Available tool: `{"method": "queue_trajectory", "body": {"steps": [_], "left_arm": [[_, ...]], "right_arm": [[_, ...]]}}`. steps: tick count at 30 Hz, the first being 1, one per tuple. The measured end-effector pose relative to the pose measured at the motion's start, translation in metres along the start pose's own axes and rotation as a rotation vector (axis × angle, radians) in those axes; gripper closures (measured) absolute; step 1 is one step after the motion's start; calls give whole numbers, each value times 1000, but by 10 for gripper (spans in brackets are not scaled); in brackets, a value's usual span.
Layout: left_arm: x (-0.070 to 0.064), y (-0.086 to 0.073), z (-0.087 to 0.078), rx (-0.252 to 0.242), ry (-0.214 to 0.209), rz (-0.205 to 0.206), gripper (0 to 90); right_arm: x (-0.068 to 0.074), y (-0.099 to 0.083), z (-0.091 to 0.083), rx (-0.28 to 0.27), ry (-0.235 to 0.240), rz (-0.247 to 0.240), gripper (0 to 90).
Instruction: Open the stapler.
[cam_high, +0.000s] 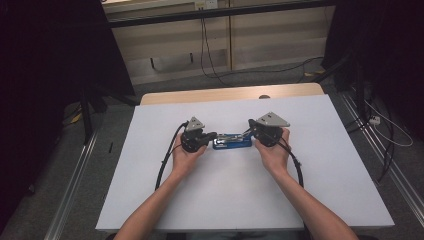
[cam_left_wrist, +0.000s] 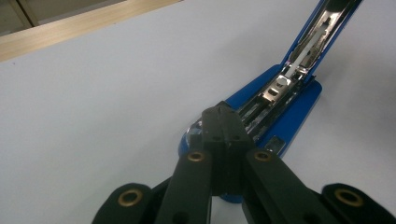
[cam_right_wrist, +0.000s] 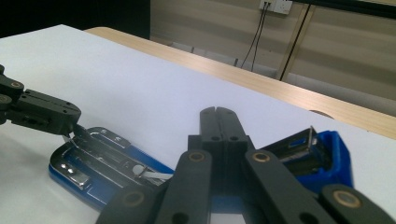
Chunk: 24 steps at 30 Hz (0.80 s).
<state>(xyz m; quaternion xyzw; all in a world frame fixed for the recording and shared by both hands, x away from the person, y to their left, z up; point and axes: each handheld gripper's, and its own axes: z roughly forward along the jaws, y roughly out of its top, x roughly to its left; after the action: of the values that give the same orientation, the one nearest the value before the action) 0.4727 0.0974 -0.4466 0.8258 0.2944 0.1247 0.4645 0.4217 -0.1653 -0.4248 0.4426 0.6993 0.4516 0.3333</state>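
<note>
1. High view: a blue stapler (cam_high: 231, 142) lies mid-table (cam_high: 225, 200), opened flat, between the left gripper (cam_high: 212, 135) and right gripper (cam_high: 248, 132), each touching one end. The step looks like holding it open for loading or clearing.
2. Left gripper view: the jaws are pressed together over the rounded blue base end of the stapler (cam_left_wrist: 285, 107); whether they pinch anything cannot be told. The shiny metal channel rises beyond.
3. Right gripper view: the jaws are closed tight near the stapler's (cam_right_wrist: 107, 172) hinge, with the chrome tray left and the plastic lid right. The next move likely needs a steady base and gentle pressure.
</note>
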Motion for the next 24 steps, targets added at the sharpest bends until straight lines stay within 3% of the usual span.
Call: {"method": "queue_trajectory", "body": {"steps": [24], "left_arm": [[-1,0,0,3,7,2,900]], "right_arm": [[-18,-6,-13,9,-14,3,900]]}}
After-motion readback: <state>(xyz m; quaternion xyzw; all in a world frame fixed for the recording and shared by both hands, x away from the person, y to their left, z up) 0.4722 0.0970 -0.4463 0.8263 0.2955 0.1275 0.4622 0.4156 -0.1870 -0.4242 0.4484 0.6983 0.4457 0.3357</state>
